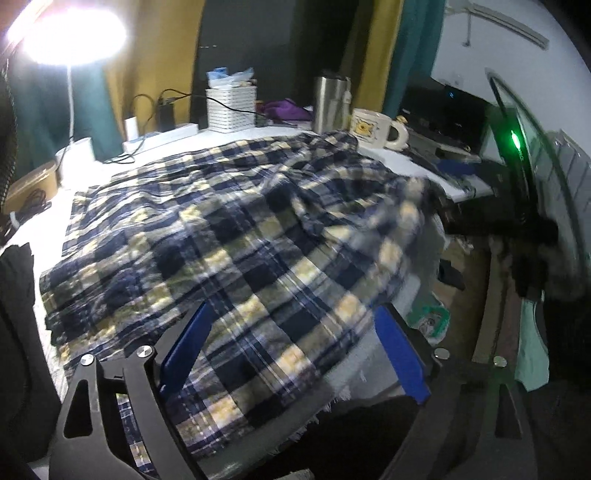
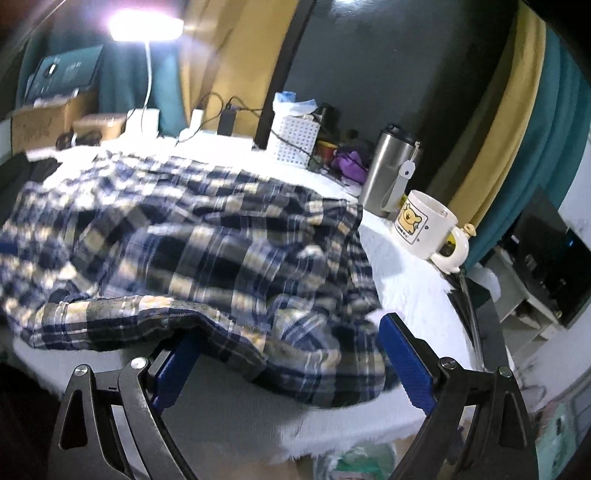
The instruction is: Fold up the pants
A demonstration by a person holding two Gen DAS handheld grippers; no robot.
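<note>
A: Cluttered room, bright lamp (image 1: 66, 35) at the back, yellow and teal curtains behind. White fuzzy-covered table (image 2: 406, 273) carries everything.

B: Where's the task's thing?

A: The navy, cream and yellow plaid flannel pants (image 1: 221, 229) lie spread over most of the table, rumpled, with one bunched edge hanging near the front rim. Beside them at the far right sit a white ceramic mug with a bear print (image 2: 424, 225) and a brushed steel tumbler (image 2: 388, 166), both just off the cloth. A white perforated plastic basket (image 2: 293, 142) stands at the back.

B: Fingers?

A: The left gripper (image 1: 291, 350) has its blue fingers (image 1: 184, 350) spread wide, cloth lying between them but not pinched. The right gripper (image 2: 291, 354) is also spread; its left finger (image 2: 173, 365) is tucked under the folded hem, the other stands clear. Neither clamps anything.

B: How will it handle?

A: Probably light, soft, floppy. It drapes and wrinkles, no stiffness, so it will sag between two grips. Flannel on fuzzy cover likely drags rather than slides.

B: Where to grab?

A: I'd pinch the thick seamed hem at the near edge, one gripper at each end of it, through both layers. The mug is close; a swinging fold could clip it.
</note>
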